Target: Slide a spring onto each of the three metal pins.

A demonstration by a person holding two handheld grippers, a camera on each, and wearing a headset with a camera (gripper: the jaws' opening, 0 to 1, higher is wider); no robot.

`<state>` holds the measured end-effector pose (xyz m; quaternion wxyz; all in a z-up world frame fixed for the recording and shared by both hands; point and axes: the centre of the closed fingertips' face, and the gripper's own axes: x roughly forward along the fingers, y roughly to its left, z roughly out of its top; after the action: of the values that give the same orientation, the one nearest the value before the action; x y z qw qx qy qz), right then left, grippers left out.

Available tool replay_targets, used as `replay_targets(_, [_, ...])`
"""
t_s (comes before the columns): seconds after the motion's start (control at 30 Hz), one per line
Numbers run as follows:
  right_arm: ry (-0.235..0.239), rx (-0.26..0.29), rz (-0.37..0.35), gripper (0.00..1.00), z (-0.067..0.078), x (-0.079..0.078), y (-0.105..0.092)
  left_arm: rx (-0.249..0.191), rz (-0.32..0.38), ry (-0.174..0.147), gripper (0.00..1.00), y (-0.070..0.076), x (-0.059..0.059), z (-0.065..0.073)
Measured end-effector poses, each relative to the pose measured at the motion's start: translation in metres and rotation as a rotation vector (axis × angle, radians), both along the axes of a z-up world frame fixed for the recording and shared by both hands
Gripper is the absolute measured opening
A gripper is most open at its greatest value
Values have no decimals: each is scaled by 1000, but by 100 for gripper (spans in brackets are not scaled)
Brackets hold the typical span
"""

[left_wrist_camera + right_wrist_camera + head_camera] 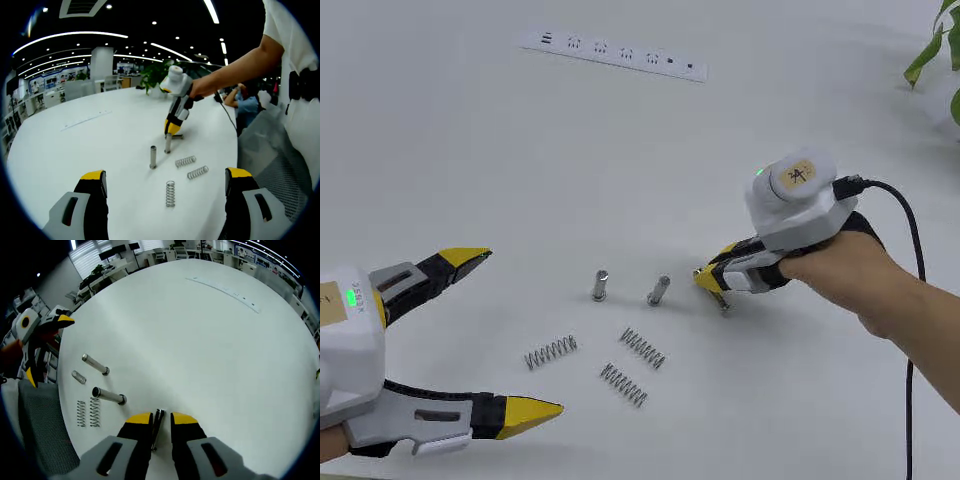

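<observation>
Centrally, on the white table [520, 150], the first pin [600, 285] and the second pin [659, 290] stand upright and bare, near each other. Three springs [643, 347] lie flat just in front of them, apart from one another and touching neither pin. My right gripper [712, 282] has its jaws drawn almost together, pinching the third pin [157, 425]. That pin runs along the jaws with its far end down at the tabletop. Much of its length is covered by the yellow tips, so the pad contact itself is hard to make out. My left gripper [500, 335] hovers near the springs with jaws spread wide and nothing between them. Its body is cut off by the frame edge in the head view. A power strip [615, 52] lies at the far side, its markings too small to read. A plant [932, 50] is cropped at the corner.
</observation>
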<state>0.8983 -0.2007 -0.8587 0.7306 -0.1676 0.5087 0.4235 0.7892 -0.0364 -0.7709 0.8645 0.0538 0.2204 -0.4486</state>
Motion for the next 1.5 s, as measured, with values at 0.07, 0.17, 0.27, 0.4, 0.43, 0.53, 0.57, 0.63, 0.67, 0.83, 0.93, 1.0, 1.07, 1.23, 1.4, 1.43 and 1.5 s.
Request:
replay_targets(0.07, [6,-3,0,15,-2,0,2,-2,-1,0,100,0,0,0])
replay_targets(0.17, [11,-15,3,15,-4,-2,4,-5,0,1,100,-1,1,0])
replay_targets(0.27, [12,-26,3,13,-7,-1,5,-6,0,1,100,-2,1,1])
replay_targets(0.4, [11,-44,5,11,-7,-3,5,-5,-2,2,100,-2,0,1])
replay_targets(0.43, [8,-46,8,11,-7,-3,5,-6,-2,3,100,-2,0,1])
replay_targets(0.53, [5,-55,19,10,-8,-1,6,-7,-3,3,100,-2,0,1])
replay_targets(0.57, [6,-57,14,10,-8,-1,5,-9,-3,3,100,-2,1,1])
replay_targets(0.63, [5,-57,15,10,-8,-1,6,-8,-4,2,100,-3,1,1])
replay_targets(0.67, [4,-58,15,10,-8,-2,6,-9,-4,3,100,-3,1,1])
replay_targets(0.83, [5,-58,4,9,-7,-2,5,-9,-6,4,100,-4,1,1])
replay_targets(0.93, [3,-57,5,9,-8,-1,4,-9,-7,6,100,-4,0,1])
replay_targets(1.0, [4,-53,3,9,-8,-2,4,-9,-6,4,100,-4,0,1])
replay_targets(1.07, [2,-47,-2,9,-6,-2,4,-12,-5,4,100,-4,0,1])
replay_targets(1.23, [-8,-31,-9,9,-1,-3,2,-11,-5,4,100,-4,-1,1])
replay_targets(1.4, [-28,-17,-12,9,6,-5,1,-10,-7,4,99,-4,-1,1])
replay_targets(1.43, [-32,-15,-12,9,8,-5,0,-10,-7,3,99,-4,-1,2])
replay_targets(1.5, [-39,-8,-16,9,11,-5,-1,-11,-8,1,99,-5,-1,3])
